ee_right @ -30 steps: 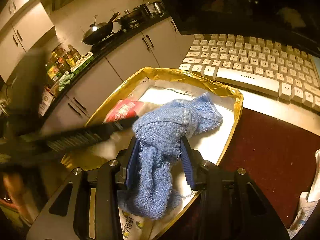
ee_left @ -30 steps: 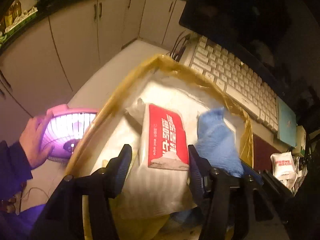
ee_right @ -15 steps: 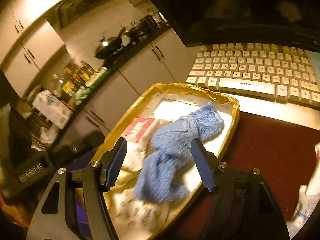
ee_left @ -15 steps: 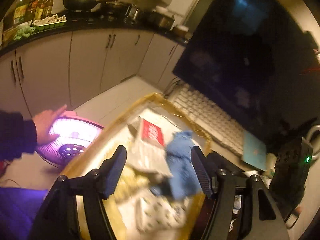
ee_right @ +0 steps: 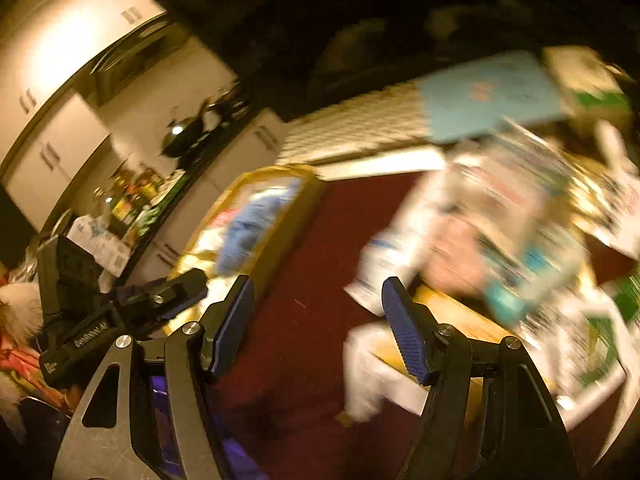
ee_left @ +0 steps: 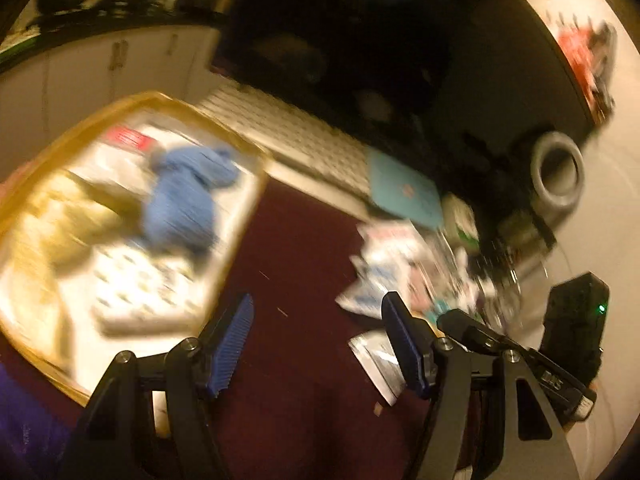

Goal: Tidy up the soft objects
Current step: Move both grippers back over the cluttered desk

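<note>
A yellow tray [ee_left: 248, 200] lies at the left of the blurred left wrist view. In it lie a blue knitted cloth [ee_left: 180, 200], a red wet-wipe pack [ee_left: 128, 136] and a patterned white pack [ee_left: 140, 284]. My left gripper [ee_left: 320, 332] is open, with only the dark red mat [ee_left: 304, 248] between its fingers, to the right of the tray. My right gripper [ee_right: 318, 320] is open too, over the same mat [ee_right: 320, 248]. It hangs between the tray [ee_right: 280, 220] holding the blue cloth [ee_right: 248, 224] and a heap of soft packets [ee_right: 480, 240].
A white keyboard [ee_left: 288, 132] and a teal notebook [ee_left: 404, 196] lie behind the mat, under a dark monitor. The packets [ee_left: 384, 264] pile up at the mat's right end. A grey tape roll [ee_left: 558, 176] stands behind them. Kitchen cabinets stand beyond the tray.
Both grippers opened and left the wet-wipe pack and the blue cloth lying in the tray. Both then swung right, away from the tray and over the red mat towards the packets.
</note>
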Demonstrator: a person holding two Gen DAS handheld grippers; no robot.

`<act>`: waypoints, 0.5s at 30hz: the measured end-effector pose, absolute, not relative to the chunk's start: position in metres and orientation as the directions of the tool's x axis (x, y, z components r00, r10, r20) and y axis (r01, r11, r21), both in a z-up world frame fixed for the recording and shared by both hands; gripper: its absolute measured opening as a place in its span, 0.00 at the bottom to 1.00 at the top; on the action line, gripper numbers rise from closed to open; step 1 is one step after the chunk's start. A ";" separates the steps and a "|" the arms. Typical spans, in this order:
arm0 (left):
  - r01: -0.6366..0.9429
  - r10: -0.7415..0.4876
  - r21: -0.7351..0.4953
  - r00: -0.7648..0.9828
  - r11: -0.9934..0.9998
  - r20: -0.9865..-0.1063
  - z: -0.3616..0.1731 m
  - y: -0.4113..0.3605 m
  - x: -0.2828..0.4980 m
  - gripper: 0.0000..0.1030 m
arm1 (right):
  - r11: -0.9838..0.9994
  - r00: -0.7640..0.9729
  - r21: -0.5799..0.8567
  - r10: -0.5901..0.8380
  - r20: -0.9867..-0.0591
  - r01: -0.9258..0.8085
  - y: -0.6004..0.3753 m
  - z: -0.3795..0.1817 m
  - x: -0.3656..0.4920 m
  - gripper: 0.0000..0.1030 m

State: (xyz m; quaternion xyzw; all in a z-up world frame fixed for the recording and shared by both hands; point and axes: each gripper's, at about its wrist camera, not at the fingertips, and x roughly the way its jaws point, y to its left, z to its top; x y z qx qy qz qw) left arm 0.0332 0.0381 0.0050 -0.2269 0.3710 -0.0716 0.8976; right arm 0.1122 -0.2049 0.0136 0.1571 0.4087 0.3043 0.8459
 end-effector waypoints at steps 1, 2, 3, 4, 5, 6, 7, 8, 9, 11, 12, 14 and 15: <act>-0.016 -0.312 -0.453 0.702 0.892 -0.641 0.001 0.028 0.034 0.65 | 0.780 0.496 0.511 0.625 -0.603 -0.362 -0.217 0.009 0.107 0.65; 0.009 -0.322 -0.439 0.693 0.899 -0.645 -0.002 0.017 0.034 0.65 | 0.783 0.500 0.511 0.620 -0.604 -0.354 -0.224 0.007 0.105 0.65; 0.027 -0.328 -0.428 0.685 0.903 -0.650 -0.005 0.011 0.034 0.65 | 0.786 0.500 0.515 0.616 -0.609 -0.342 -0.232 0.004 0.103 0.65; 0.052 -0.341 -0.418 0.672 0.907 -0.657 -0.008 0.002 0.035 0.65 | 0.790 0.506 0.518 0.610 -0.610 -0.329 -0.238 0.003 0.103 0.65; 0.069 -0.351 -0.413 0.662 0.908 -0.662 -0.011 -0.003 0.034 0.65 | 0.795 0.513 0.517 0.602 -0.611 -0.318 -0.243 0.003 0.104 0.65; 0.082 -0.359 -0.408 0.652 0.909 -0.668 -0.012 -0.009 0.035 0.65 | 0.801 0.522 0.513 0.594 -0.612 -0.310 -0.246 0.004 0.107 0.65; 0.090 -0.363 -0.406 0.646 0.910 -0.672 -0.013 -0.011 0.036 0.65 | 0.805 0.529 0.506 0.588 -0.612 -0.309 -0.248 0.005 0.110 0.65; 0.095 -0.366 -0.404 0.641 0.910 -0.675 -0.013 -0.014 0.036 0.65 | 0.810 0.533 0.500 0.581 -0.615 -0.305 -0.249 0.007 0.113 0.65; 0.098 -0.368 -0.401 0.634 0.911 -0.680 -0.014 -0.016 0.037 0.65 | 0.814 0.534 0.495 0.575 -0.620 -0.302 -0.249 0.008 0.118 0.65; 0.105 -0.368 -0.394 0.626 0.913 -0.687 -0.015 -0.019 0.037 0.65 | 0.817 0.520 0.483 0.574 -0.633 -0.314 -0.246 0.007 0.127 0.65; 0.104 -0.366 -0.391 0.626 0.914 -0.689 -0.016 -0.017 0.035 0.65 | 0.821 0.507 0.476 0.570 -0.647 -0.316 -0.246 0.004 0.131 0.65; 0.093 -0.360 -0.391 0.623 0.916 -0.695 -0.018 -0.015 0.035 0.65 | 0.829 0.486 0.467 0.559 -0.671 -0.309 -0.237 -0.001 0.133 0.65; 0.087 -0.358 -0.393 0.621 0.915 -0.697 -0.019 -0.012 0.035 0.65 | 0.829 0.488 0.463 0.559 -0.671 -0.313 -0.236 -0.001 0.130 0.65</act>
